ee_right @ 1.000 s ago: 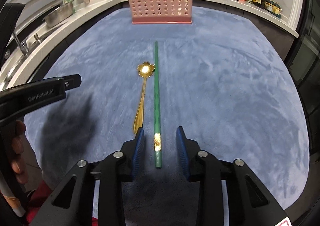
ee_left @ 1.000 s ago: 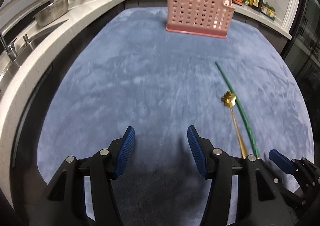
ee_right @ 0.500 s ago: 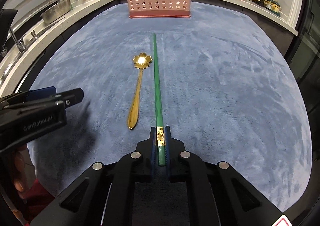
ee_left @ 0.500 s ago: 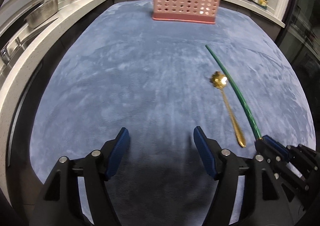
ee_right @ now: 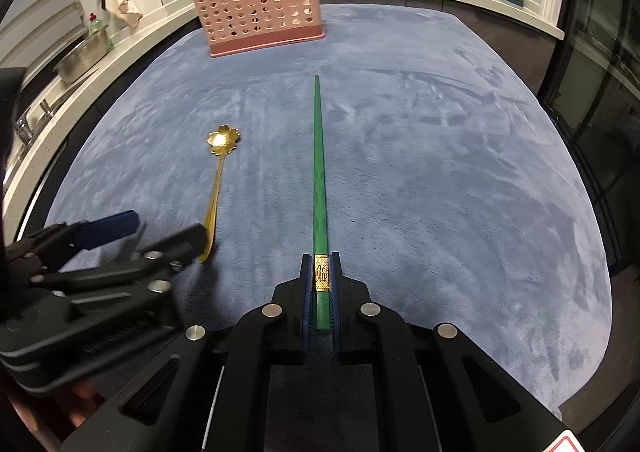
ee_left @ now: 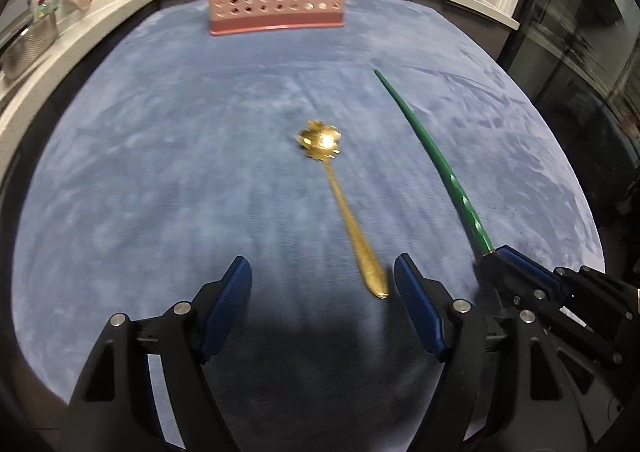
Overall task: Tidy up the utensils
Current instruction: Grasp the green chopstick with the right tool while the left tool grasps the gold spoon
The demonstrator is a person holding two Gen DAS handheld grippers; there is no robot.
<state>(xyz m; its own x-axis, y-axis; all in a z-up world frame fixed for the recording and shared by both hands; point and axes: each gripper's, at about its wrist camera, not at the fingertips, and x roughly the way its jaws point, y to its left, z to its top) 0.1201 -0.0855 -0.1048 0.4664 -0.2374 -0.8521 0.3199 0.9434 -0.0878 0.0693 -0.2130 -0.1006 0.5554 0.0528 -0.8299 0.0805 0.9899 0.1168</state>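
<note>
my right gripper has its fingers pressed on the gold-banded end of the green chopstick, which points toward the pink utensil basket. my left gripper has fingers spread wide, the gold spoon handle tip lying between them on the blue mat.

Dim indoor light. A bright glint is seen on the gold spoon bowl. Dark shadow is cast on the table near its front edge. Motion blur is noted in the left view; strong fisheye bending and black vignetting at the corners.
</note>
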